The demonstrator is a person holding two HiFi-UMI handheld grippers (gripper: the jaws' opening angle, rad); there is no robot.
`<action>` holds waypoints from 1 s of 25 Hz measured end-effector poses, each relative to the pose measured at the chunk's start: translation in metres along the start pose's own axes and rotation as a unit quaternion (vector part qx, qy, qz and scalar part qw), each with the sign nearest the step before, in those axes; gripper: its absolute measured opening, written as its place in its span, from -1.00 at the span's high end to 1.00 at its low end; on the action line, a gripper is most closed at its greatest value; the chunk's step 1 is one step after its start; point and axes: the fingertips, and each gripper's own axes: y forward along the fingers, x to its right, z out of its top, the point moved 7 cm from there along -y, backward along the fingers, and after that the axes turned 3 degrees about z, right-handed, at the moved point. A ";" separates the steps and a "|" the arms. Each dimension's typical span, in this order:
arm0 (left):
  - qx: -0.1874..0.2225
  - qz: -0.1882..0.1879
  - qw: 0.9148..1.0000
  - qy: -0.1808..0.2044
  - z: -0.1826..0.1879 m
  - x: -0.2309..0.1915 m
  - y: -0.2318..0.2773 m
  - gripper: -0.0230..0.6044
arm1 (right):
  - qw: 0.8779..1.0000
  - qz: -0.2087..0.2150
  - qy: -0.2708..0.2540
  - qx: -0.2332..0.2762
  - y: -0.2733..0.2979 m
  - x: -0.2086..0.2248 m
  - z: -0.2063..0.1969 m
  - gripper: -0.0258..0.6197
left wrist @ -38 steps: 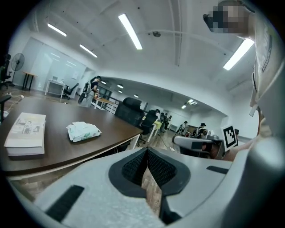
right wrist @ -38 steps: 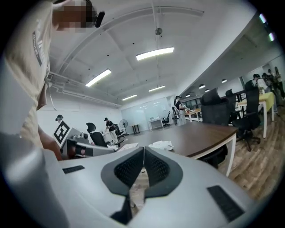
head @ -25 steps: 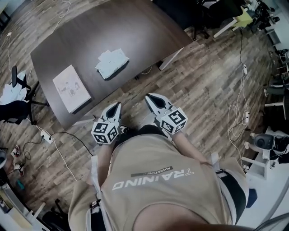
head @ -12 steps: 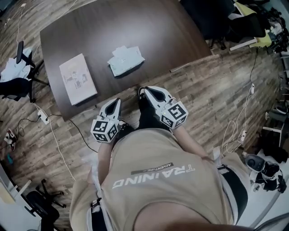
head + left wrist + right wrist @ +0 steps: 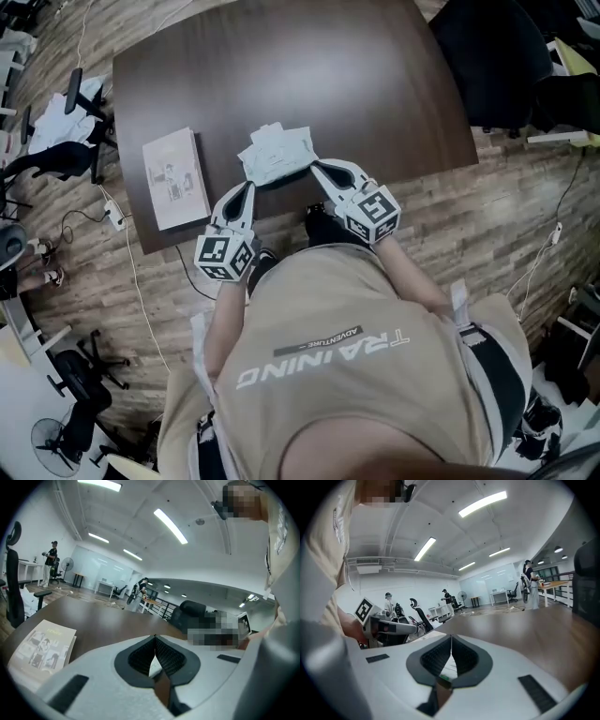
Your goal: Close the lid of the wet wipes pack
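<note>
The wet wipes pack (image 5: 276, 154), pale green-white, lies near the front edge of the dark wooden table (image 5: 356, 84). From here I cannot tell how its lid stands. My left gripper (image 5: 248, 187) is shut, its tip over the table edge just left of and nearer than the pack. My right gripper (image 5: 313, 166) is shut too, its tip right beside the pack's right end. In the left gripper view the jaws (image 5: 154, 638) meet, and a white sliver of the pack (image 5: 153, 667) shows behind them. The right gripper (image 5: 451, 637) holds nothing.
A thin book (image 5: 175, 178) lies on the table left of the pack and shows as the book (image 5: 41, 648) in the left gripper view. Office chairs (image 5: 56, 159) and cables stand on the wood floor at the left. A dark chair (image 5: 497, 66) stands at the table's right end.
The person has come up to the table. Both grippers, earlier over the floor short of the table, now reach its front edge on either side of the pack. Both stayed shut.
</note>
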 end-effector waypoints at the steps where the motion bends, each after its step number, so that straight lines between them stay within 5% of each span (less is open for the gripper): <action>1: 0.002 0.006 1.000 0.001 0.005 0.002 0.011 0.91 | 1.000 0.012 0.002 -0.008 0.004 0.013 0.001 0.88; 8: 0.023 0.055 0.998 -0.016 0.026 0.018 0.047 0.91 | 0.993 0.085 0.004 -0.081 0.034 0.064 -0.004 0.87; 13: 0.003 0.082 0.997 0.005 0.024 0.010 0.044 0.91 | 0.985 0.077 -0.033 -0.150 0.066 0.085 -0.014 0.87; 25: 0.023 0.074 0.997 -0.004 0.039 -0.008 0.040 0.91 | 0.974 0.103 -0.063 -0.192 0.108 0.079 -0.009 0.87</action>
